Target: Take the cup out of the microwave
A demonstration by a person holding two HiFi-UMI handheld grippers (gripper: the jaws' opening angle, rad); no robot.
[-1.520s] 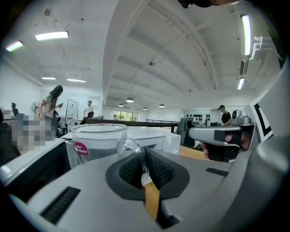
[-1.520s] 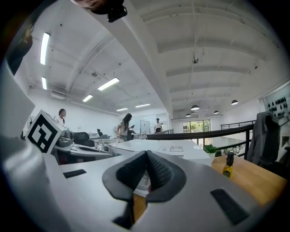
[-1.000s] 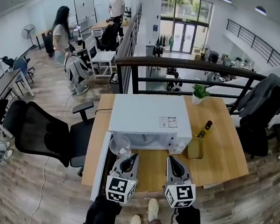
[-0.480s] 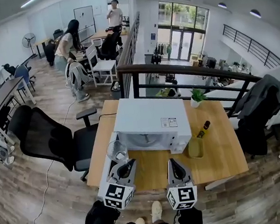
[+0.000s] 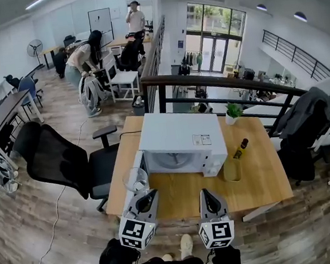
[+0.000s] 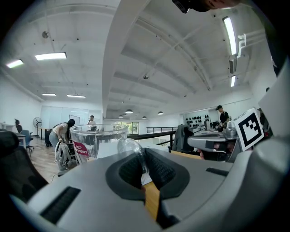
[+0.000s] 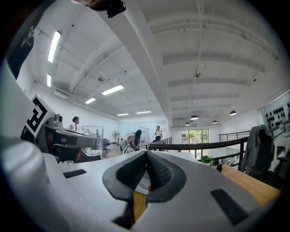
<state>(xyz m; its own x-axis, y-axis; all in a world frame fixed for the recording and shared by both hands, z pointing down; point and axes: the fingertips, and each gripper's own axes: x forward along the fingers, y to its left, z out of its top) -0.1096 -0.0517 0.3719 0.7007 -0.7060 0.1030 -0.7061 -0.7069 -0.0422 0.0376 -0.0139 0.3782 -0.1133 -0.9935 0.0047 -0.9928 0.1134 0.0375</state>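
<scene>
At centre, a wooden table, with plank floor all round. On the table toward two o'clock, a small potted plant near the far edge. Toward three o'clock, a dark bottle, tilted, just beside a pale green container. At nine o'clock, a black office chair close to the table's left edge. Beyond the table at twelve o'clock, a dark railing. At three o'clock, a grey jacket draped over a seat. Far off at eleven o'clock, a person bending and a person upright. At ten o'clock, a standing fan.
</scene>
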